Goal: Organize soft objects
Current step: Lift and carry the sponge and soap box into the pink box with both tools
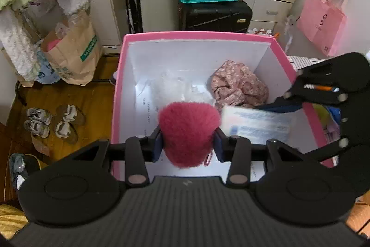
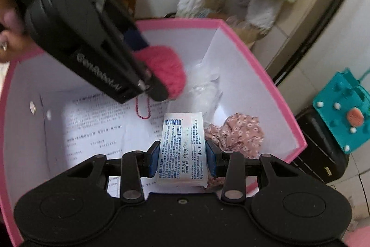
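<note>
Over the pink box, the left gripper pinched a magenta pompom, the right gripper a tissue pack; floral cloth and a clear plastic bag already lay inside, so both held items seemed left to drop.

A fluffy magenta pom-pom, with a thin beaded loop dangling beneath, hangs above the pink box, which has white inner walls. Beside it is a white tissue pack, printed side up. A crumpled pink floral cloth lies in the far corner, beside what may be clear plastic wrap.
</note>
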The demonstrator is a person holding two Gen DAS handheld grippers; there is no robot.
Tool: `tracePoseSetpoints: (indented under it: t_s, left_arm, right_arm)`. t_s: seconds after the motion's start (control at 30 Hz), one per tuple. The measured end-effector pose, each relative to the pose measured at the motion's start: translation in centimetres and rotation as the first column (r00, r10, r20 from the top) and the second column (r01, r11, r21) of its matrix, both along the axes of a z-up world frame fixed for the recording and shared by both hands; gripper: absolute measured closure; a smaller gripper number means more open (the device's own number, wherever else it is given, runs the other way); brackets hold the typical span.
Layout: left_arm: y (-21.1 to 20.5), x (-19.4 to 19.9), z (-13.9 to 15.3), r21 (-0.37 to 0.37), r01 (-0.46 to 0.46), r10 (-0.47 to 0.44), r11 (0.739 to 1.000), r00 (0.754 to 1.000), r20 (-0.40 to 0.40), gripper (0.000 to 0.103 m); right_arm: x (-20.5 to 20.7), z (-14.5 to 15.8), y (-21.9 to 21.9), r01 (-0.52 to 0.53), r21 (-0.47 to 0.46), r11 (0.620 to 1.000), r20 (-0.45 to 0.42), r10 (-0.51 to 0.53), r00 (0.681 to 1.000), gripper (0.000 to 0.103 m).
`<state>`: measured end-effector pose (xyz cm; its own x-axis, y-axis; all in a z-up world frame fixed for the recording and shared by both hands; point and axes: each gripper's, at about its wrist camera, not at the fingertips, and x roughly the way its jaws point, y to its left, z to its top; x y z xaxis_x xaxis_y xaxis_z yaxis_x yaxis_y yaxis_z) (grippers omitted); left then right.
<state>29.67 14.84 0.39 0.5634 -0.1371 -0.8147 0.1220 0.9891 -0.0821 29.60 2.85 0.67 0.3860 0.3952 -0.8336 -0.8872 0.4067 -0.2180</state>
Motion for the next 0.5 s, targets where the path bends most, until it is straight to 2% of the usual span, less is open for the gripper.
tracePoseSetpoints:
  t_s: [0.13, 0.3, 0.37, 0.43, 0.5]
  left_arm:
    - [-0.6, 0.8, 0.0, 0.01, 0.022, -0.022, 1.0, 1.0, 0.001, 0.061]
    - [-1.8, 2.2, -0.3, 0.06, 0.055, -0.053, 0.997, 0.998, -0.029, 0.06]
    - [-2.1, 2.7, -0.7, 0.063, 0.058, -0.055, 0.996, 0.997, -0.057, 0.057]
    - [-2.2, 3.0, -1.1, 0.072, 0.051, -0.045, 0.996, 0.996, -0.073, 0.056]
    - [-2.1, 2.9, -1.3, 0.073, 0.032, -0.028, 0.997, 0.998, -0.055, 0.056]
  right_arm:
    - [0.9, -0.8, 0.7, -0.04, -0.023, 0.999, -0.036, 0.039, 0.999, 0.058]
    - [1.2, -1.7, 1.4, -0.06, -0.084, 0.995, -0.011, 0.06, 0.998, 0.058]
    - [1.2, -1.9, 1.4, -0.059, -0.097, 0.994, 0.008, 0.06, 0.998, 0.054]
    - [1.2, -1.6, 1.2, -0.044, -0.093, 0.995, 0.031, 0.048, 0.998, 0.052]
    - [1.4, -0.8, 0.4, -0.024, -0.064, 0.998, 0.044, 0.027, 0.999, 0.051]
